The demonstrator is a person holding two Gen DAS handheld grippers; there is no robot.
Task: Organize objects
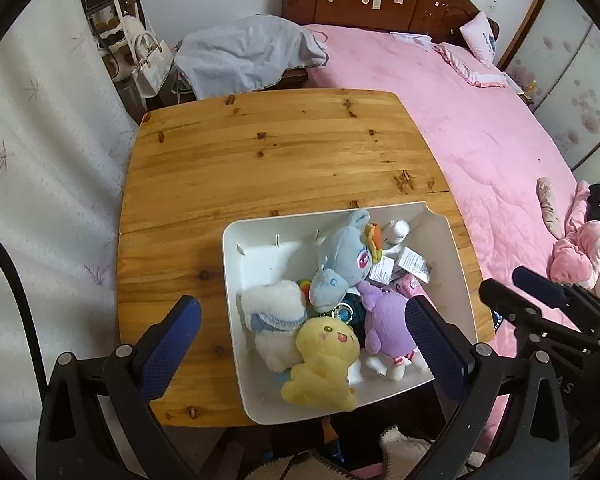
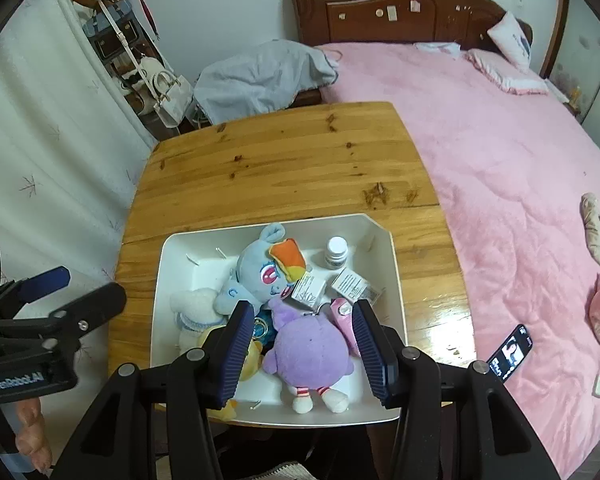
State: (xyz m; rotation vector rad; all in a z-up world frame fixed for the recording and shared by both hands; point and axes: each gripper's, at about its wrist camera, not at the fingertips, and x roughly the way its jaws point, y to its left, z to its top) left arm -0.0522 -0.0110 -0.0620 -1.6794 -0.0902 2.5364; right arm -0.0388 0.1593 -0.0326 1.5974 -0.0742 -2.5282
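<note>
Right wrist view only: phone (image 2: 510, 353) lit, at table (image 2: 260, 168) edge beside pink bed (image 2: 500, 160); white pill bottle (image 2: 336, 252) fully visible in bin's far corner, two small boxes (image 2: 332, 286) just beside it. Left wrist view only: white plush (image 1: 274, 316) and yellow plush (image 1: 320, 364) seen whole at bin's near side; partly hidden behind fingers in the other view.

White bin (image 2: 396, 280) sat on near right part of table, holding blue pony plush (image 2: 256, 272), purple plush (image 2: 308, 352), the rest piled around.

Right gripper (image 2: 300, 352) hovered over bin, spread wide, fingers either side of purple plush, contact unclear. Left gripper (image 1: 300, 344) also spread wide, empty, above bin's near-left side, one finger over bare table.
</note>
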